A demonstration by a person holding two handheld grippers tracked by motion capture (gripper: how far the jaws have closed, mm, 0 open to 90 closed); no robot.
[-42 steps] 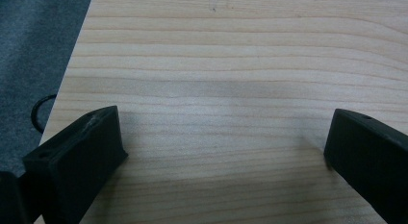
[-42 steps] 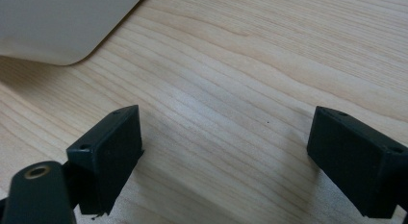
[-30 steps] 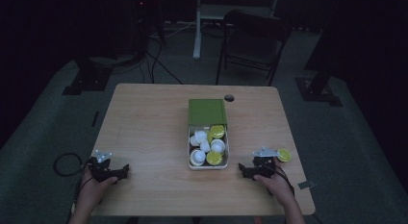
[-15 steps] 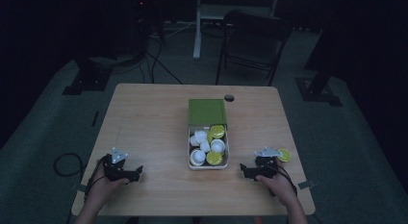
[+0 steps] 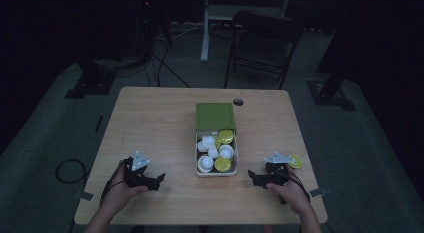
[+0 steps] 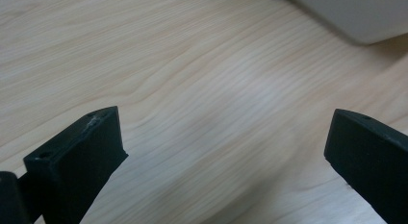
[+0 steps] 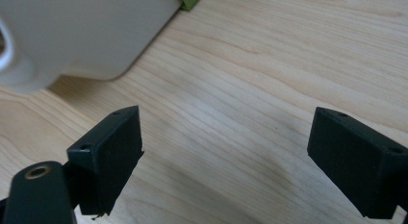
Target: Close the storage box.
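A white box (image 5: 216, 170) with a green lid (image 5: 215, 116) hinged back stands at the table's middle and holds several white and yellow-green capsules (image 5: 218, 152). One yellow-green capsule (image 5: 295, 161) lies loose on the table, just right of my right gripper (image 5: 254, 178). That gripper rests near the front edge, open, jaws toward the box (image 7: 86, 36). My left gripper (image 5: 156, 180) sits at the front left, open, nothing between its jaws; the box corner (image 6: 356, 17) shows ahead of it. Bare wood lies between both pairs of jaws.
The wooden table (image 5: 150, 128) has a round cable hole (image 5: 238, 101) behind the box. A black chair (image 5: 262, 43) and stand bases stand on the dark floor beyond the far edge. A cable loop (image 5: 67, 170) hangs off the table's left front.
My left gripper has moved right along the front edge toward the box. The right gripper has shifted slightly forward and stays beside the loose capsule.
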